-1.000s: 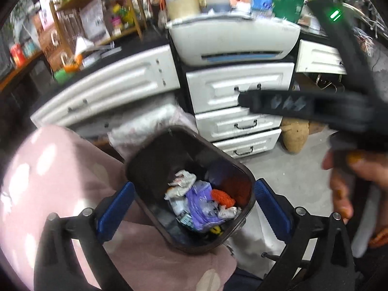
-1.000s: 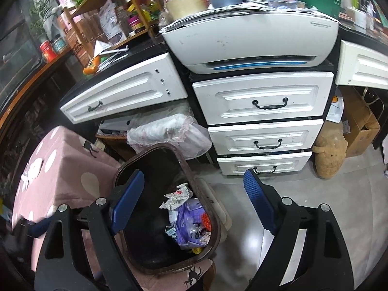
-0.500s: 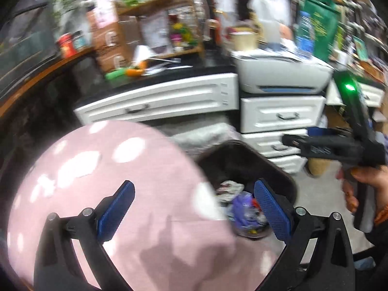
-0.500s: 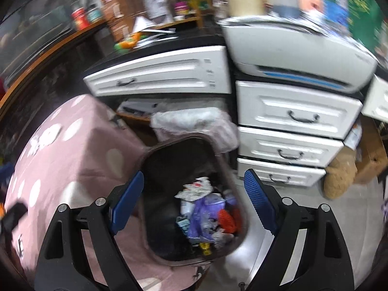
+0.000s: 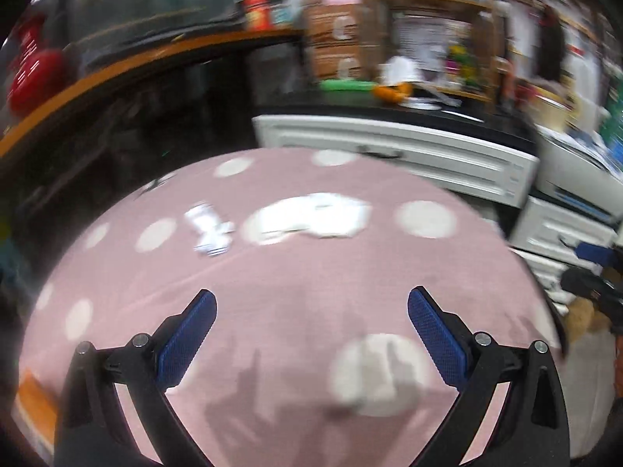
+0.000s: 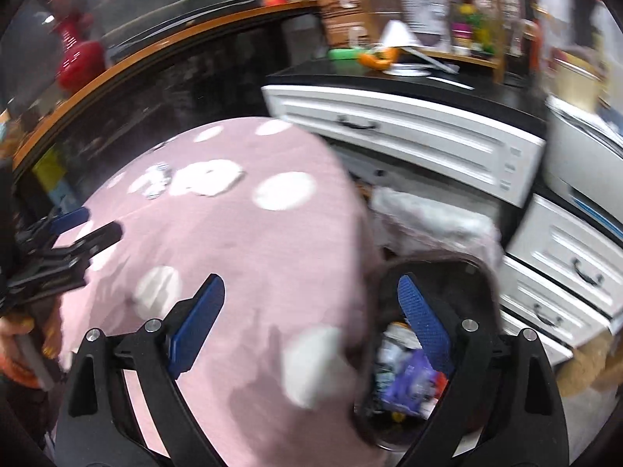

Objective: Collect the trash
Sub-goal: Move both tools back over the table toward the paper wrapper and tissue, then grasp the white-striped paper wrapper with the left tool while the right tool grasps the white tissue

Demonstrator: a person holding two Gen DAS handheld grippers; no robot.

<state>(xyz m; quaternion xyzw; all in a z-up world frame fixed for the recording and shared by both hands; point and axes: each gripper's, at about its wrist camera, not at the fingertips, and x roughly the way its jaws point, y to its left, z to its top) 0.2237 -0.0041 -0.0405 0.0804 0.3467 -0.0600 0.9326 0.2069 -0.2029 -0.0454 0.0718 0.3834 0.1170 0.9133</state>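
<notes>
A pink table with white dots (image 5: 296,272) fills the left wrist view. On its far part lie a small crumpled white wrapper (image 5: 210,231) and a larger white crumpled paper (image 5: 315,218); both also show in the right wrist view, the wrapper (image 6: 155,177) and the paper (image 6: 206,181). My left gripper (image 5: 311,329) is open and empty above the table's near part. My right gripper (image 6: 311,311) is open and empty over the table's right edge. The dark trash bin (image 6: 436,272) with wrappers inside (image 6: 405,373) stands beside the table.
White drawers (image 6: 409,132) and a white printer (image 5: 576,186) stand behind the table and bin. A black counter (image 5: 389,105) carries cluttered items. A white plastic bag (image 6: 428,218) lies behind the bin. The left gripper shows at the left edge of the right wrist view (image 6: 58,257).
Both grippers have swung left, away from the bin and over the pink table. The bin has left the left wrist view; the white scraps on the table have come into view.
</notes>
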